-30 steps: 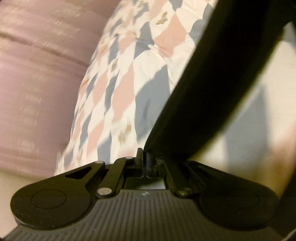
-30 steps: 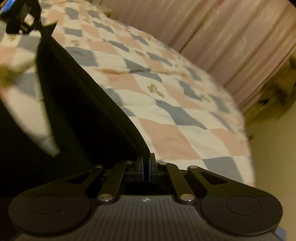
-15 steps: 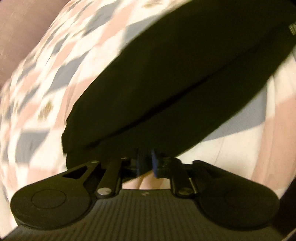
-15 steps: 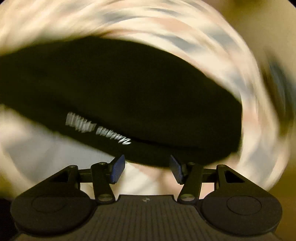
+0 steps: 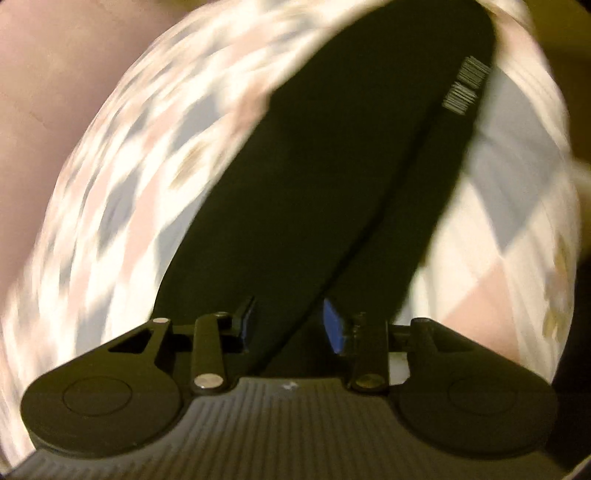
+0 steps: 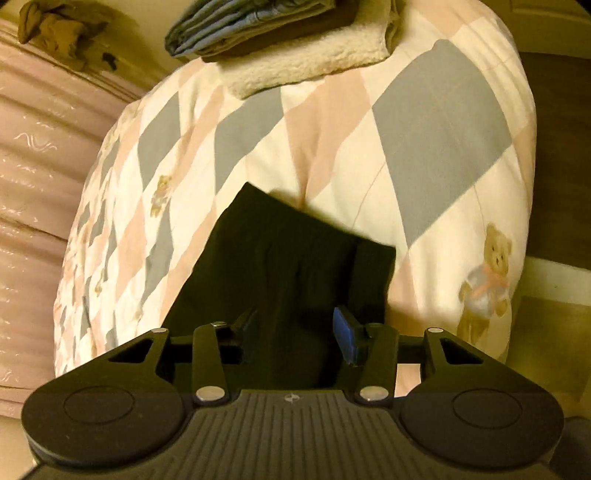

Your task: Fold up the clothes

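A bed covered by a quilt [image 6: 325, 122] in pink, grey and cream diamonds, printed with teddy bears, fills both views. At its far end a stack of folded clothes [image 6: 280, 33] is seen, a cream fleece at the bottom with brown and blue pieces on top; the stack lies well apart from the work.

The black garment [image 6: 291, 266] is laid flat on the quilt, nearer than the stack. In the left wrist view the same black garment [image 5: 332, 177] is shown as a long band, its long axis running away from the jaws and up to the right, with a small white printed label [image 5: 465, 86] near its far end. A fold line is seen along its length, so it is judged to be folded once lengthwise already. That view is blurred, and finer detail cannot be told.

The left gripper [image 5: 290, 325] is held with its jaws spread wide, nothing pinched between them, the near end of the garment lying directly under and ahead of the gap. The right gripper [image 6: 295, 330] is likewise spread wide and empty, set over the garment's near edge.

Both grippers are judged about equally near to the cloth. Since the long axis points away from the jaws, the next fold is best made by taking the near end and carrying it toward the far end.
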### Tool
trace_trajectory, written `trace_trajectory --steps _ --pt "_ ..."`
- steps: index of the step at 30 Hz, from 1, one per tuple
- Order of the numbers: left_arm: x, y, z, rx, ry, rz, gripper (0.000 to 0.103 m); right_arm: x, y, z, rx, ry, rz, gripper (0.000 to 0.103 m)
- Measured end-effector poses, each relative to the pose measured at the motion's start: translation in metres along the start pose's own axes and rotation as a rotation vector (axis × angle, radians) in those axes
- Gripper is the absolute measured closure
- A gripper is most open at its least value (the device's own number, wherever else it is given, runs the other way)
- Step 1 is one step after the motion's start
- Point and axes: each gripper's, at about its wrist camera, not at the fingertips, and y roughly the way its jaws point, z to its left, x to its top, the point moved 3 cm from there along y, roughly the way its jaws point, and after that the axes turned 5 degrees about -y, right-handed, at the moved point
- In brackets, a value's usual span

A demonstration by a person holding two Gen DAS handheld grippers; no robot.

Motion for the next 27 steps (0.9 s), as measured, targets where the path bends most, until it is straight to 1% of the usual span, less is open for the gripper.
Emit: trace_trajectory --steps 1,5,7,8,11,12,14,15,16,17,18,19,20,22,24,27 --pt "0.003 0.005 -0.009 0.008 0.041 -0.005 0.067 0.000 0.003 -0.002 0.000 0.007 0.006 0.053" --pt "0.006 0.025 -0.031 0.029 0.119 0.021 0.067 -0.006 0.010 -0.019 -0.001 0.035 0.029 0.053" --pt "-0.013 0.037 -0.031 0.031 0.184 0.042 0.067 -0.006 0.016 -0.023 -0.001 0.053 0.036 0.053" --pt "-0.018 0.045 -0.033 0.027 0.218 0.052 0.067 -0.004 0.018 -0.025 0.004 0.070 0.035 0.053" --pt "-0.026 0.063 -0.033 0.033 0.316 0.053 0.066 0.001 0.024 -0.032 0.019 0.122 0.028 0.053" --pt "-0.025 0.065 -0.029 0.031 0.326 0.053 0.067 0.004 0.026 -0.034 0.023 0.140 0.026 0.054" --pt "-0.021 0.069 -0.022 0.031 0.340 0.053 0.096 0.008 0.031 -0.036 0.026 0.158 0.025 0.054" --pt "-0.018 0.068 -0.019 0.034 0.335 0.054 0.096 0.010 0.034 -0.036 0.027 0.162 0.024 0.054" --pt "-0.015 0.066 -0.017 0.031 0.333 0.051 0.096 0.012 0.036 -0.037 0.028 0.166 0.024 0.058" --pt "-0.012 0.064 -0.014 0.028 0.332 0.049 0.096 0.013 0.038 -0.036 0.025 0.157 0.026 0.079" --pt "-0.009 0.062 -0.012 0.025 0.330 0.046 0.096 0.015 0.038 -0.032 0.009 0.120 0.034 0.087" --pt "-0.006 0.060 -0.009 0.022 0.328 0.043 0.096 0.017 0.036 -0.027 -0.014 0.078 0.044 0.091" --pt "-0.004 0.056 -0.007 0.019 0.327 0.040 0.097 0.018 0.031 -0.023 -0.023 0.044 0.048 0.095" --pt "-0.003 0.044 -0.005 0.015 0.327 0.029 0.098 0.022 0.016 -0.017 -0.022 -0.010 0.039 0.097" --pt "-0.002 0.031 -0.005 0.025 0.320 0.023 0.098 0.024 0.002 -0.011 -0.018 -0.058 0.031 0.097" --pt "-0.003 0.015 -0.008 0.045 0.312 0.022 0.098 0.026 -0.012 -0.010 0.002 -0.081 0.027 0.098"
